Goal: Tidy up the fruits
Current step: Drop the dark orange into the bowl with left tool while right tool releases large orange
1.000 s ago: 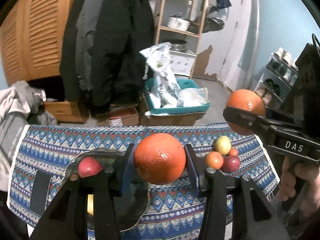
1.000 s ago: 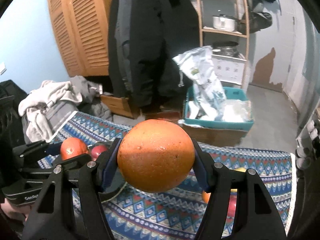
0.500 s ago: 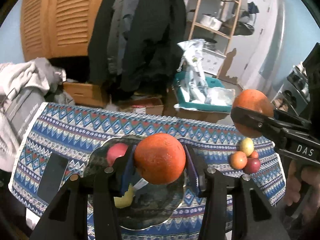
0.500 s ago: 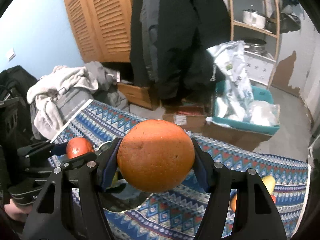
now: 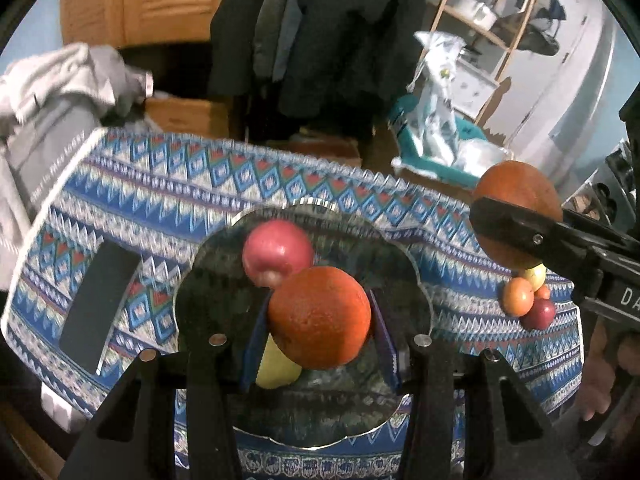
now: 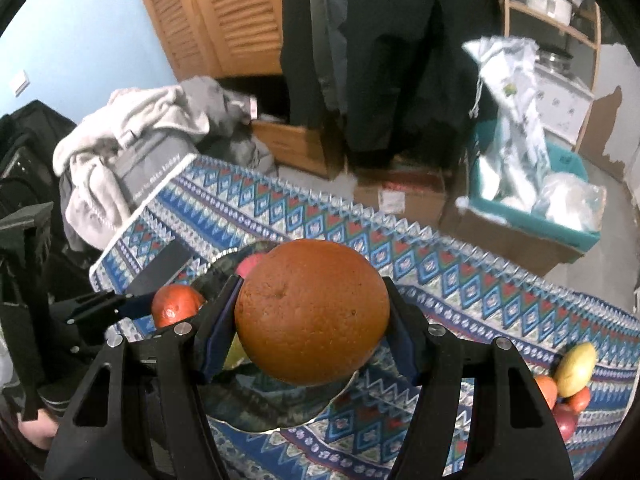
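My left gripper (image 5: 318,320) is shut on an orange (image 5: 320,316) and holds it above a dark glass plate (image 5: 216,280). On the plate lie a red apple (image 5: 276,250) and a yellow fruit (image 5: 276,372), partly hidden. My right gripper (image 6: 312,316) is shut on a larger orange (image 6: 312,312) above the plate's right side (image 6: 256,408); this gripper and its orange (image 5: 516,196) show at the right of the left wrist view. A small pile of fruits (image 5: 528,300) lies on the patterned cloth (image 5: 160,184) at the right, also in the right wrist view (image 6: 570,380).
A black phone (image 5: 98,300) lies on the cloth left of the plate. Clothes (image 6: 132,152) are heaped beyond the table's left end. Behind the table are hanging coats (image 6: 380,40), a teal bin (image 6: 560,208) with bags, and a wooden shelf (image 5: 492,12).
Both grippers have moved left and forward with their oranges; they are now over the plate. The fruit pile has slid toward the right edge of both views.
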Demonstrator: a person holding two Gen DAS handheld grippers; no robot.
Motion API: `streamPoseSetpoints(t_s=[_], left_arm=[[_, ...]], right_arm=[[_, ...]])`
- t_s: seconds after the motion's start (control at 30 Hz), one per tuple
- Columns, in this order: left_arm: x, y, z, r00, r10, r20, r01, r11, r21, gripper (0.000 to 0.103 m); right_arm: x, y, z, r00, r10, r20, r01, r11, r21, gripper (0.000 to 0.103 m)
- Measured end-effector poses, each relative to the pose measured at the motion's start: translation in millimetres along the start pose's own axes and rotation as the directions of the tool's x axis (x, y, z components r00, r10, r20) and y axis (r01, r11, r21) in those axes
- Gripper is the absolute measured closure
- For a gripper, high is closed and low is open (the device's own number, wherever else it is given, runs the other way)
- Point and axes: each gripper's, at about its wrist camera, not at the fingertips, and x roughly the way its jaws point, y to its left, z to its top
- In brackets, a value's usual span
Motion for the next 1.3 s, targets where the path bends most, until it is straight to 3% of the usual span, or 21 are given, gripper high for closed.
streamPoseSetpoints(t_s=[0.27,0.7,1.3], left_arm=[[25.9,-5.7,-18.2,0.996,0.027,-0.085,-0.027,1.0,0.01,0.054],[49.9,-11.2,-39.9,0.985,0.035,-0.169,-0.03,0.999,0.03,0.054],[51.9,-15.9,-40.4,0.983,0.043,-0.178,-0.033,0.998,0.059,0.051]], right_arm=[[38.9,-7.3,-17.8,0.994,-0.001,-0.109,0.003,1.0,0.01,0.037],[66.1,-18.0,-40.6,0.981,-0.002,-0.193,0.005,1.0,0.017,0.037],[82.8,-11.0,-55.1,0.968,0.016,-0.251,-0.018,1.0,-0.005,0.036]])
